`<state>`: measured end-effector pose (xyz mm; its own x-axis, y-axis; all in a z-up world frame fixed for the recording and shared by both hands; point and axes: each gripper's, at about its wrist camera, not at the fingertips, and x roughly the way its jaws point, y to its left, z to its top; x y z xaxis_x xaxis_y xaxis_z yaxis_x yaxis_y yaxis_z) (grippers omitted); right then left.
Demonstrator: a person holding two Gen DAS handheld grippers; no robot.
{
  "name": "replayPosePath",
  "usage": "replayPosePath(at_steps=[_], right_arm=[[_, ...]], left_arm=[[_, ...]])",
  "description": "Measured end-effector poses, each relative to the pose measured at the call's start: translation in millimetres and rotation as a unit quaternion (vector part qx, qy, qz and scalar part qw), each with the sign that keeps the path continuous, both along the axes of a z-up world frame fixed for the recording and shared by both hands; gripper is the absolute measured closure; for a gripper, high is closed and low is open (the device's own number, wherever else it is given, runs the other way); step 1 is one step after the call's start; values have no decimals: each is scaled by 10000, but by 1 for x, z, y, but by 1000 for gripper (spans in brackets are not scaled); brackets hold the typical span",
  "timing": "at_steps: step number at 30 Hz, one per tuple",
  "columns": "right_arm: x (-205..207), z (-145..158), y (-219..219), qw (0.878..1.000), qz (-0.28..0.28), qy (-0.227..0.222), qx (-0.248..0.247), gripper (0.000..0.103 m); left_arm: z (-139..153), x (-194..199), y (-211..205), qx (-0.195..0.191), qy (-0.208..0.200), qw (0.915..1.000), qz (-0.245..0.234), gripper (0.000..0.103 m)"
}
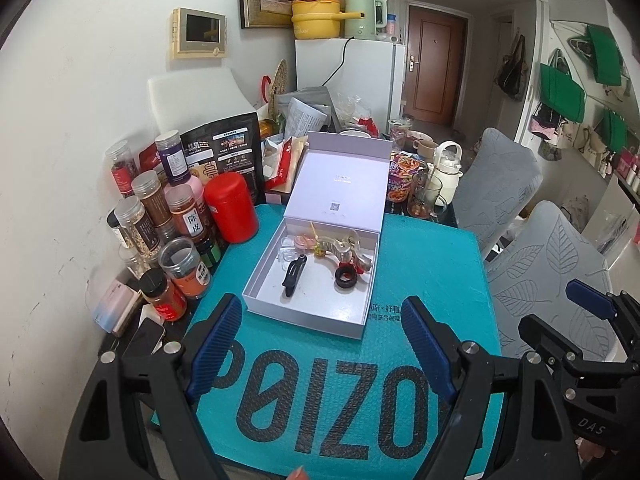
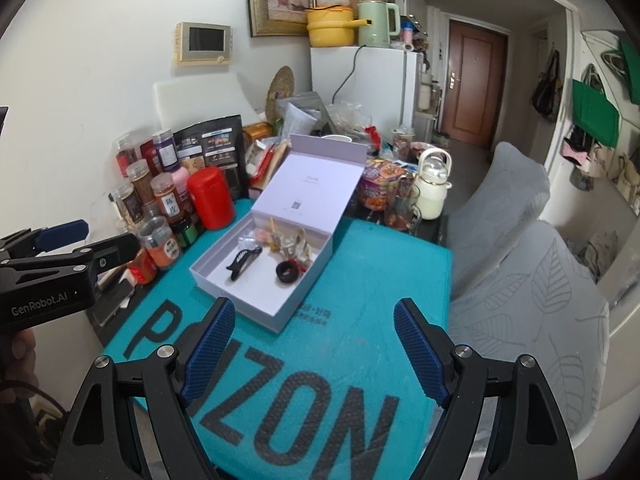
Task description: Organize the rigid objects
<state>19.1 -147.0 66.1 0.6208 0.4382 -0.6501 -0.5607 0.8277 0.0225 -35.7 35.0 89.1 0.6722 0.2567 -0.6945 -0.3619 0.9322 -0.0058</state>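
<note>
A white box (image 1: 260, 300) with its lid (image 1: 340, 184) standing open sits on the teal mat (image 1: 432, 280). Inside lie a black hair clip (image 1: 293, 273), a black ring (image 1: 346, 277) and several small trinkets (image 1: 336, 248). The box also shows in the right wrist view (image 2: 224, 284), with the clip (image 2: 243, 262) and the ring (image 2: 287, 272). My left gripper (image 1: 320, 320) is open and empty, just in front of the box. My right gripper (image 2: 312, 324) is open and empty, in front of the box's right corner.
Spice jars (image 1: 160, 232) and a red canister (image 1: 232, 208) crowd the left side by the wall. Cup noodles (image 1: 402, 180), a glass and a white kettle (image 1: 444, 176) stand behind the mat. Grey chairs (image 1: 544, 264) are on the right. A fridge (image 1: 344, 80) stands behind.
</note>
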Motion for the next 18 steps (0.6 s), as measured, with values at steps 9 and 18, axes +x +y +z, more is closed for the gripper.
replayPosePath(at_steps=[9, 18], right_arm=[[0, 1, -4, 10000, -6, -1, 13, 20], [-1, 2, -3, 10000, 33, -20, -46, 20]], left_arm=[[-3, -1, -3, -21, 43, 10000, -23, 21], [-4, -1, -3, -16, 84, 10000, -20, 21]])
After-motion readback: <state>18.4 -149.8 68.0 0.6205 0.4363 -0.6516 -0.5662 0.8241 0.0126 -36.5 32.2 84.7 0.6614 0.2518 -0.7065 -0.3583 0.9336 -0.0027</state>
